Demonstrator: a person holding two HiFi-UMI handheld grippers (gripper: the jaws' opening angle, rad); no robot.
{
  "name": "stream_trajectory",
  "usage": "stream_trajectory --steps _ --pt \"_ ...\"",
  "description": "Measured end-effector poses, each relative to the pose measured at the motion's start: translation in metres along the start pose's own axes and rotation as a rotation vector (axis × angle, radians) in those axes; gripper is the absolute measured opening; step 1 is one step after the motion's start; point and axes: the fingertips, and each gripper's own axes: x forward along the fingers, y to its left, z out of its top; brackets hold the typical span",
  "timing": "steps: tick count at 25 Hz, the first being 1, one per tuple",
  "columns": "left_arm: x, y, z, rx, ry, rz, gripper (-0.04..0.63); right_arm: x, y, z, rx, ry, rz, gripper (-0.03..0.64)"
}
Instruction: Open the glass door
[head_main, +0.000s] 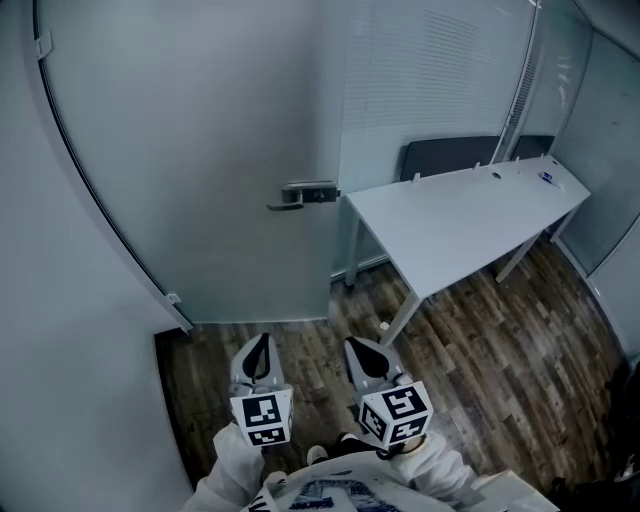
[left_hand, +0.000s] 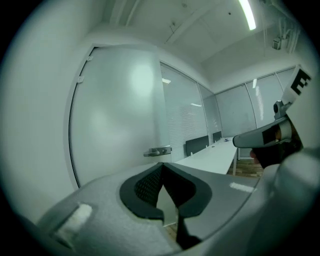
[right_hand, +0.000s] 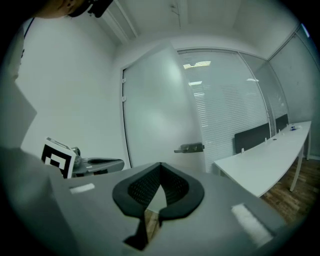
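Note:
The frosted glass door (head_main: 190, 150) stands closed ahead of me, with its metal lever handle (head_main: 303, 194) at its right edge. My left gripper (head_main: 262, 345) and right gripper (head_main: 358, 348) are held side by side low in the head view, well short of the door, both pointing towards it. Both are shut with nothing between the jaws. In the left gripper view the handle (left_hand: 158, 150) shows above my closed jaw tips (left_hand: 161, 165), and the right gripper (left_hand: 260, 137) sits at the right. In the right gripper view the handle (right_hand: 190, 148) lies just right of the tips (right_hand: 161, 165).
A white desk (head_main: 470, 215) stands right of the door, its near corner close to the handle. A dark panel (head_main: 450, 155) is behind it, against a glass wall with blinds (head_main: 430, 80). A plain white wall (head_main: 40, 300) closes the left. The floor (head_main: 480, 350) is dark wood.

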Motion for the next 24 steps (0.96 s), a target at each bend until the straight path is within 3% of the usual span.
stream_trajectory --steps 11,24 --pt "-0.027 -0.043 -0.010 -0.023 0.058 0.001 0.005 -0.030 -0.011 -0.013 0.042 0.030 0.027 0.003" --pt "-0.026 -0.086 -0.012 -0.003 0.059 -0.003 0.005 -0.057 -0.044 -0.019 0.045 0.030 0.031 0.003"
